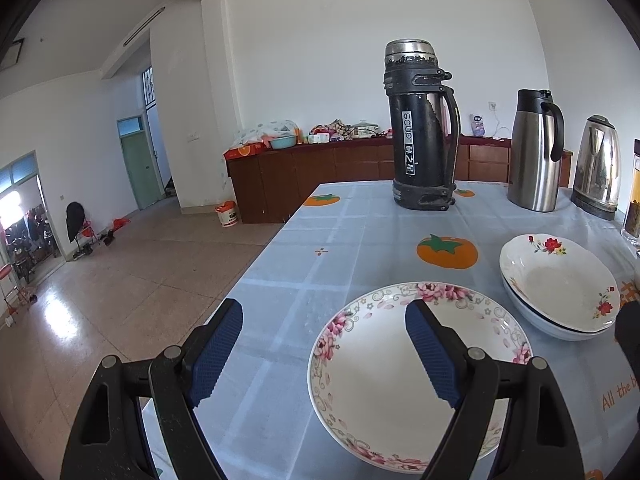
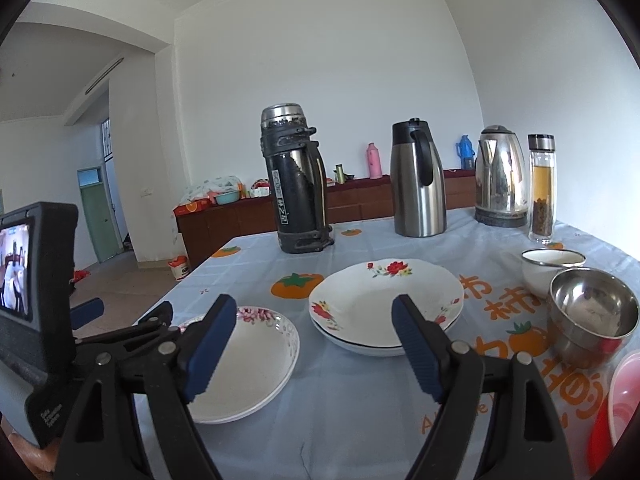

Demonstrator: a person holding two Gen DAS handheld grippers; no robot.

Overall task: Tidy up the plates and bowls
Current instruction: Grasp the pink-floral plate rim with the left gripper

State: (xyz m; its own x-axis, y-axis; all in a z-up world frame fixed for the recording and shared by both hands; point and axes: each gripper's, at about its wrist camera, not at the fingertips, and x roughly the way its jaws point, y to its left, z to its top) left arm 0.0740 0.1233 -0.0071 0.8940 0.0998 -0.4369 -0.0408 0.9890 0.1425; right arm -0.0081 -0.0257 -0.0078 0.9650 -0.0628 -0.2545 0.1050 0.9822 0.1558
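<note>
A pink-flowered plate [image 1: 384, 384] lies on the blue tablecloth near the left edge; it also shows in the right wrist view [image 2: 256, 364]. A stack of two red-flowered deep plates [image 1: 560, 288] sits to its right, also in the right wrist view [image 2: 384, 300]. A steel bowl [image 2: 592, 312] and a white bowl [image 2: 548, 268] stand further right. My left gripper [image 1: 324, 344] is open and empty, its right finger over the pink plate. My right gripper [image 2: 312, 344] is open and empty, in front of the plates. The left gripper's body shows at the right wrist view's left edge.
A black thermos [image 2: 296, 184], a steel carafe [image 2: 416, 184], a kettle [image 2: 500, 180] and a glass tea bottle [image 2: 542, 188] stand at the back of the table [image 2: 344, 400]. Red and pink plastic ware [image 2: 616, 412] sits at the right edge. The table's left edge drops to the floor.
</note>
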